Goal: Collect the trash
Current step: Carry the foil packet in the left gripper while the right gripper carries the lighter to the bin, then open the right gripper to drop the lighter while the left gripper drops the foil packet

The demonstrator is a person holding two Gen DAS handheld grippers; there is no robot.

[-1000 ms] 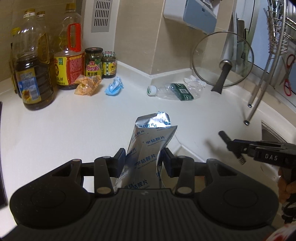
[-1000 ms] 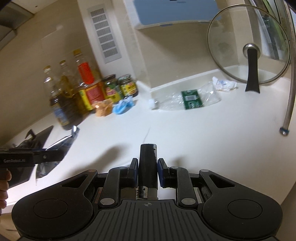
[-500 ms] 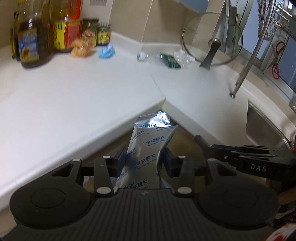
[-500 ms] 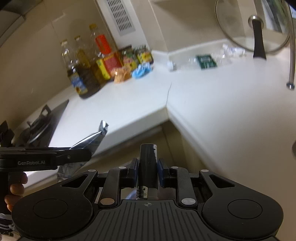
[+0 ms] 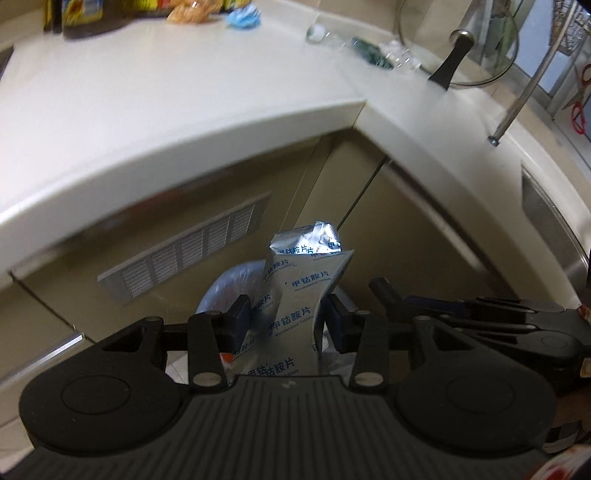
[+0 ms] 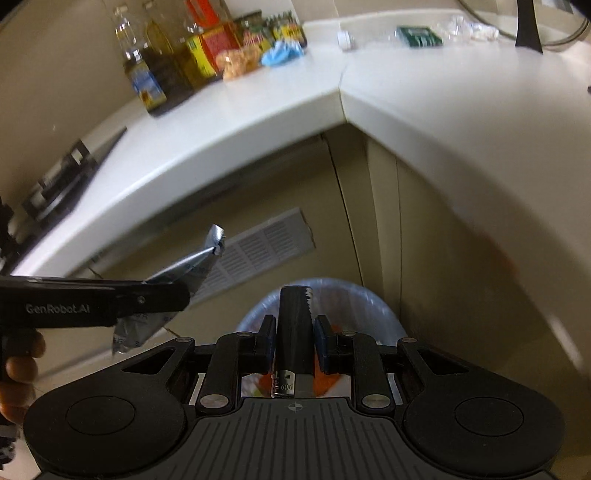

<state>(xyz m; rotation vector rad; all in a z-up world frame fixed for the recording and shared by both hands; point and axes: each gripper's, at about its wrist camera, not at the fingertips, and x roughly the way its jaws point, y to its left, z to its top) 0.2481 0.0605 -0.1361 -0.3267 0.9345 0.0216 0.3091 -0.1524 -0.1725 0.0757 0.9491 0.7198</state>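
Note:
My left gripper is shut on a crinkled silver foil packet with blue print, held upright. Behind and below the packet shows a bin lined with a bluish plastic bag. My right gripper is shut on a slim black wrapper with a torn silver edge, right above the lined bin. In the right wrist view the left gripper and its foil packet hang at the left. On the counter lie an orange snack bag, a blue wrapper and a crushed clear bottle.
The white L-shaped counter juts over beige cabinet doors with a vent grille. Oil bottles and jars stand at the back. A glass pot lid leans by the wall, and a sink lies at the right. A hand grips the left tool.
Both grippers have dropped from above the counter to below its edge, in front of the cabinets. The lined bin has come into view beneath them. Both grips are unchanged.

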